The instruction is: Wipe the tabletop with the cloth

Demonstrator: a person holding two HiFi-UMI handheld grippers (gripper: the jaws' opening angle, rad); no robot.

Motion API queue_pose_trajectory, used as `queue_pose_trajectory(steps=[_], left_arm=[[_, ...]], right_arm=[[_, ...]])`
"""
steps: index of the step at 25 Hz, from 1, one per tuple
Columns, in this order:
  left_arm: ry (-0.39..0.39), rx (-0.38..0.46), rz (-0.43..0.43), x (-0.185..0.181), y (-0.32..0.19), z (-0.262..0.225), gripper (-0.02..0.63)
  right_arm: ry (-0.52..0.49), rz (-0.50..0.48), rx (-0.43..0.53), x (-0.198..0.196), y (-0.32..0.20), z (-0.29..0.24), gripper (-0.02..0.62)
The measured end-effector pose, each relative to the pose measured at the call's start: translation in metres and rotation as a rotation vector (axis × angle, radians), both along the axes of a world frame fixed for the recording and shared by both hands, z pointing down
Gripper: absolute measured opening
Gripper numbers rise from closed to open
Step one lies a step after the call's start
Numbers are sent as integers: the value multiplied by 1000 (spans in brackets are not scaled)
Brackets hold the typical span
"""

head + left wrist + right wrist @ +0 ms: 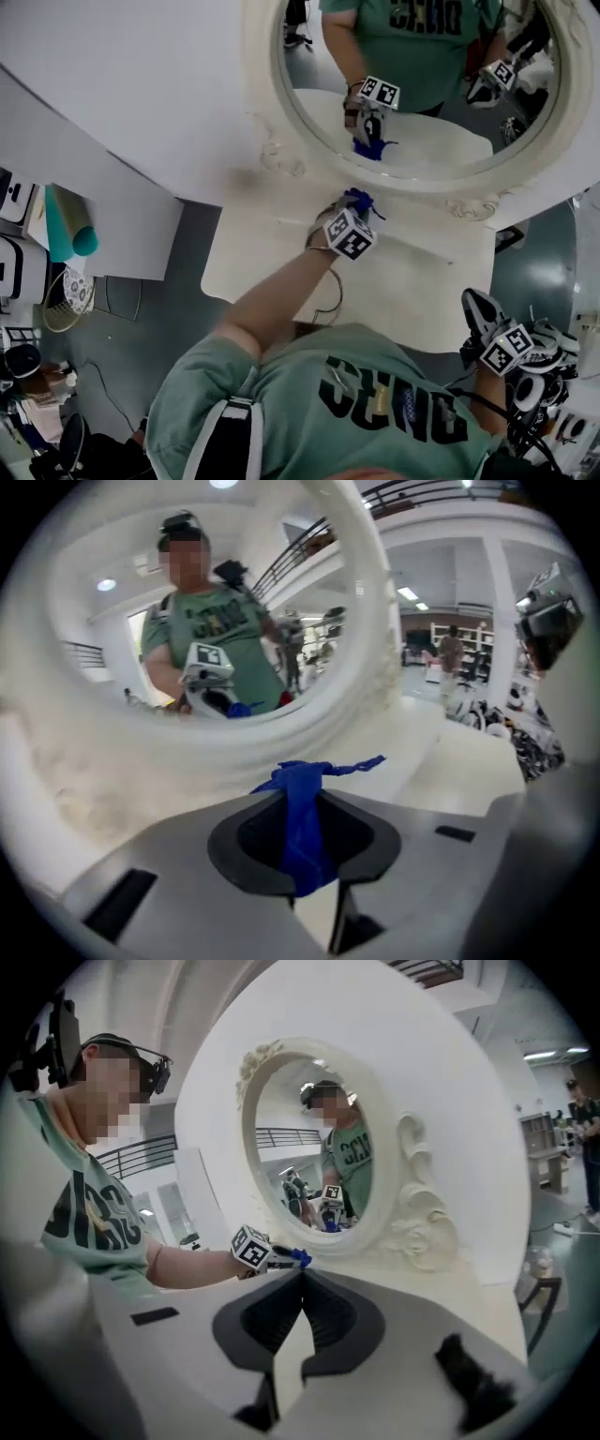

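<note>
A blue cloth (360,200) is bunched in my left gripper (362,204), which is shut on it at the back of the cream tabletop (422,272), close to the mirror's base. In the left gripper view the cloth (305,832) hangs pinched between the jaws of the left gripper (305,794), with a twisted end poking out ahead. My right gripper (475,307) is held off the table's front right corner, near the person's body. Seen from its own camera, the right gripper (301,1275) is shut on nothing and faces the left gripper (279,1258) and the cloth (299,1257).
An oval mirror in an ornate cream frame (272,141) stands along the table's back edge and reflects the person and both grippers. A teal roll (70,230) and boxes lie on the floor at the left. Cables and gear (553,375) lie at the right.
</note>
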State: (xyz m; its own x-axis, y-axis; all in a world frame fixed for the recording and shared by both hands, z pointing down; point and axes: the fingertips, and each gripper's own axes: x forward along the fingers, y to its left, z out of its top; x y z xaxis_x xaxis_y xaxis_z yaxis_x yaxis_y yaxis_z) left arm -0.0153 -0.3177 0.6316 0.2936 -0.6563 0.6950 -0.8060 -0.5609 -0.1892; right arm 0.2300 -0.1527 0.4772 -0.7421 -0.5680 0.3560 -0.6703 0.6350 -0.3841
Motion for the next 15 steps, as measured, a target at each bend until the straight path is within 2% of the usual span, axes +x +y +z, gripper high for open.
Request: queue_pose_trajectory(steps=[3, 5, 6, 8, 10, 12, 15], left_arm=[[-80, -36, -228, -185, 20, 3, 83], [-122, -59, -318, -266, 30, 6, 83], [-135, -66, -336, -289, 30, 11, 83], [-142, -88, -332, -305, 28, 24, 83], [-155, -112, -309, -300, 26, 35, 83], [-194, -117, -294, -293, 22, 40, 83], [-219, -136, -263, -268, 14, 43, 83]], right_arm=[[-10, -110, 16, -91, -14, -6, 12], [-12, -162, 19, -138, -18, -3, 12], [-9, -179, 20, -157, -20, -2, 12], [-1, -194, 17, -180, -21, -2, 12], [10, -194, 14, -189, -20, -6, 12], [17, -182, 19, -185, -19, -11, 12], [16, -148, 26, -158, -16, -12, 12]])
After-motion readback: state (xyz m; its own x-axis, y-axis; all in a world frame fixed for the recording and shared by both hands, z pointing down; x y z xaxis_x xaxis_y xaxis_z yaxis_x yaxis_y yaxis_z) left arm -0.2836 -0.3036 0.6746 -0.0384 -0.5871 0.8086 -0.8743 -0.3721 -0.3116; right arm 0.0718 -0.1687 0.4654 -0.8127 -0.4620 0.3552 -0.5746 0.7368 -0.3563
